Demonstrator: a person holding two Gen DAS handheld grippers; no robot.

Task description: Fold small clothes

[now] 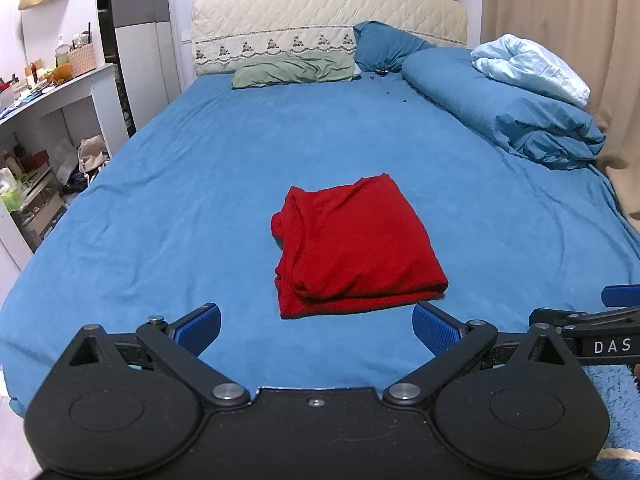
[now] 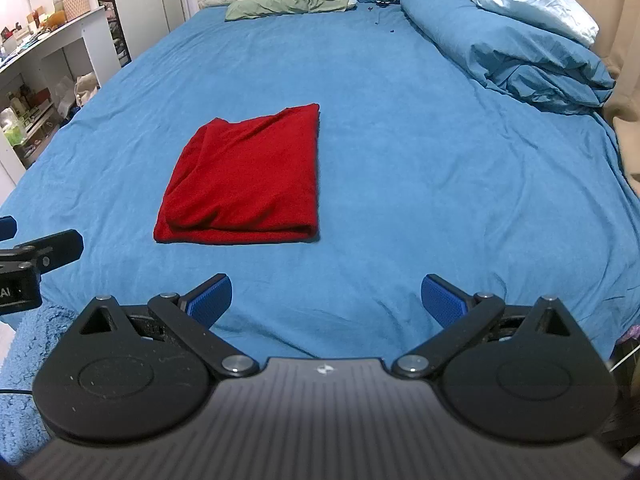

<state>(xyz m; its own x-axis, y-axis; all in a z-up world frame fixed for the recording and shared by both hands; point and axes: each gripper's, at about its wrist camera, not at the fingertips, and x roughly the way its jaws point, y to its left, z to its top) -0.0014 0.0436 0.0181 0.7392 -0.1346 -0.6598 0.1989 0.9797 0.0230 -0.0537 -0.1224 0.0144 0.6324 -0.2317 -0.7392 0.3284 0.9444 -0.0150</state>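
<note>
A red garment (image 1: 356, 248) lies folded into a neat rectangle mid-bed (image 1: 200, 184), apparently finished; left gripper (image 1: 316, 330) and right gripper (image 2: 326, 300) hover nearby, both wide and empty.

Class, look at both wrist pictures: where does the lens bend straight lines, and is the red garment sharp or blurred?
Left wrist view: fisheye curves the headboard and bed sheet, with dark vignette corners; the red garment is sharp under even light. Right wrist view: same bowing of the sheet; the garment is crisp, casting only a thin shadow.
</note>
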